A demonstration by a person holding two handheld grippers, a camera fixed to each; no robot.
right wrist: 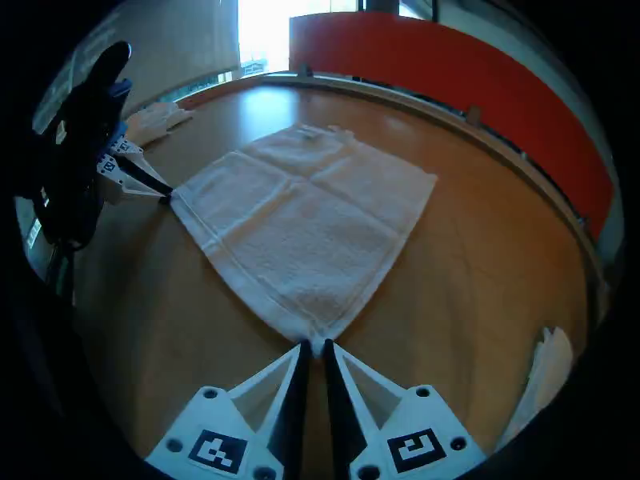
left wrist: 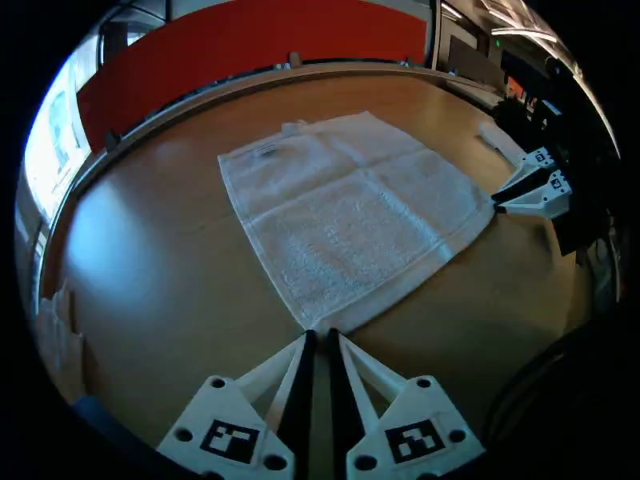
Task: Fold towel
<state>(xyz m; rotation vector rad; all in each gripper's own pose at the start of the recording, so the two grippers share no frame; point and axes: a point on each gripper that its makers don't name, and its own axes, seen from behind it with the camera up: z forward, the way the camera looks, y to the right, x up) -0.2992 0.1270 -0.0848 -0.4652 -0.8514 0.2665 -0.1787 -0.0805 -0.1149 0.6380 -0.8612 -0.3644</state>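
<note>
A white towel (left wrist: 352, 212) lies spread flat on the wooden table (left wrist: 160, 264), with fold creases crossing its middle. At the bottom of the left gripper view, my left gripper (left wrist: 320, 334) has its fingers nearly together, pinching the towel's near corner. My right gripper (left wrist: 498, 208) is at the towel's right corner, its tips closed to a point. In the right gripper view the towel (right wrist: 304, 208) lies ahead, and my right gripper (right wrist: 314, 346) nips its nearest corner. My left gripper (right wrist: 166, 198) grips the towel's left corner, held by a dark-gloved hand (right wrist: 80, 128).
A red partition (left wrist: 256, 40) runs behind the table's far edge. A pile of white cloths (right wrist: 156, 120) lies beyond the left gripper. Another white cloth (right wrist: 552, 368) lies near the table's right edge. Bare wood surrounds the towel.
</note>
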